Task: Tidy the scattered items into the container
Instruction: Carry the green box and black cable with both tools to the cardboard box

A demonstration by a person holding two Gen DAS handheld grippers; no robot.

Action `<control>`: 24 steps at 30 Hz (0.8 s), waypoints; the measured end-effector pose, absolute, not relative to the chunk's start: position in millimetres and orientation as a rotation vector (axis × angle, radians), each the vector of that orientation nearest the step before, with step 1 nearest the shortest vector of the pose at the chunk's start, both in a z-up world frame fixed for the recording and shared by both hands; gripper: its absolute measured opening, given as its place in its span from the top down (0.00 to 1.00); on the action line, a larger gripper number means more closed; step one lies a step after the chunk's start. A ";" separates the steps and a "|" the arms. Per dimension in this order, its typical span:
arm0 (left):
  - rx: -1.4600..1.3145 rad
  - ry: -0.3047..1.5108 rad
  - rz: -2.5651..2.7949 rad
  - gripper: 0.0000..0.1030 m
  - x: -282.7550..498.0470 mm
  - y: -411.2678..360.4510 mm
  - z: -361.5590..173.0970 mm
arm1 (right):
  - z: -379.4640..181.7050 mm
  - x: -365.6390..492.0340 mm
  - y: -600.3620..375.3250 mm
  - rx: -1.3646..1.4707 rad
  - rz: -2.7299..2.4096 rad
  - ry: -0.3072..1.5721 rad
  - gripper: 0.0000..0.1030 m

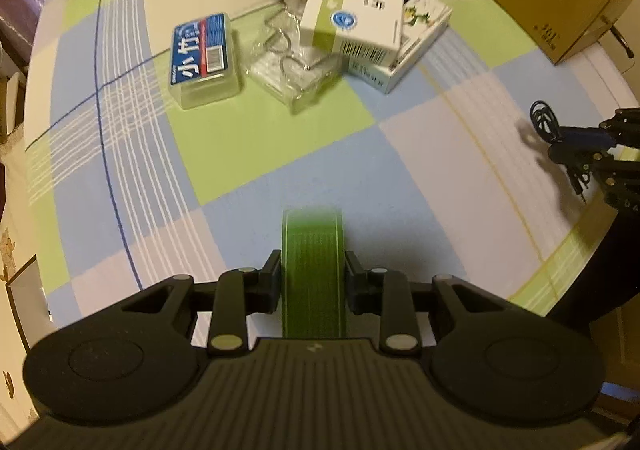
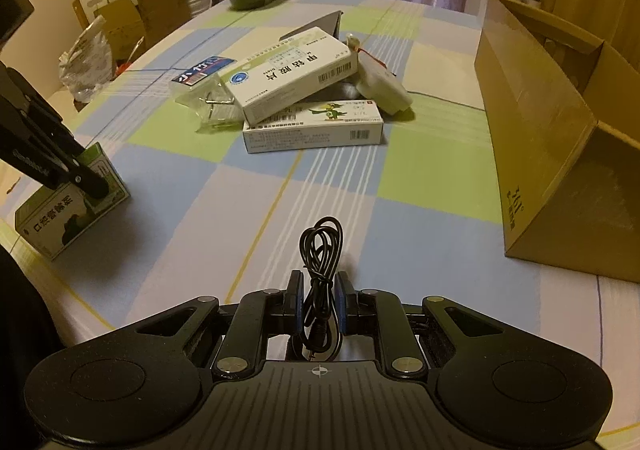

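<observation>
The cardboard box (image 2: 560, 154) stands open at three o'clock, contents unseen. The left gripper (image 1: 313, 274) clamps a green box (image 1: 313, 270); the right gripper (image 2: 319, 290), angled down, clamps a black cable (image 2: 322, 250). The other packets (image 2: 296, 90) lie at twelve o'clock.

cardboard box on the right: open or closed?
Open. The cardboard box stands on the tablecloth with its top flaps up and the inside visible from the right wrist view. How full it is cannot be told.

Checkered tablecloth (image 2: 400, 186) w/ toothpick case (image 1: 204, 54), clear bag of rings (image 1: 288, 66), frog-print box (image 2: 316, 126) ahead of right gripper (image 2: 320, 286), cardboard box (image 2: 552, 154) to its right.
</observation>
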State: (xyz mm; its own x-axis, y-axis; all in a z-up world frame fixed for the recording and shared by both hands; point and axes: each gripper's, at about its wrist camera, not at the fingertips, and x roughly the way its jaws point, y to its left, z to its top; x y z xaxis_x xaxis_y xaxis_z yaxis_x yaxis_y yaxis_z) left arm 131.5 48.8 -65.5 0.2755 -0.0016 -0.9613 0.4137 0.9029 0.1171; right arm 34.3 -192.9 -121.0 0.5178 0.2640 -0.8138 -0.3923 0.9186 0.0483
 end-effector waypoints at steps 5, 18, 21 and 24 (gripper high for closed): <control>0.411 1.313 -0.289 0.75 131.6 48.5 -77.2 | -123.4 35.4 -193.7 -0.147 0.395 0.950 0.83; 0.433 1.268 -0.303 0.76 121.1 41.1 -50.4 | -106.3 33.5 -195.0 -0.123 0.388 0.909 0.83; 0.441 1.232 -0.322 0.76 124.7 28.3 -32.1 | -92.6 33.5 -199.0 -0.108 0.377 0.878 0.83; 0.441 1.201 -0.353 0.76 130.9 8.6 -15.4 | -73.7 36.1 -207.8 -0.088 0.357 0.836 0.83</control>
State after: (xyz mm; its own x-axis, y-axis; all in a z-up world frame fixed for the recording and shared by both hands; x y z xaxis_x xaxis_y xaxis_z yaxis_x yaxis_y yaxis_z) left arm 130.9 8.6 -15.4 0.3251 -0.0301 -0.9452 0.4864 0.8625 0.1398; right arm 36.1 -207.8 -73.7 0.6148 0.2753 -0.7391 -0.3436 0.9370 0.0632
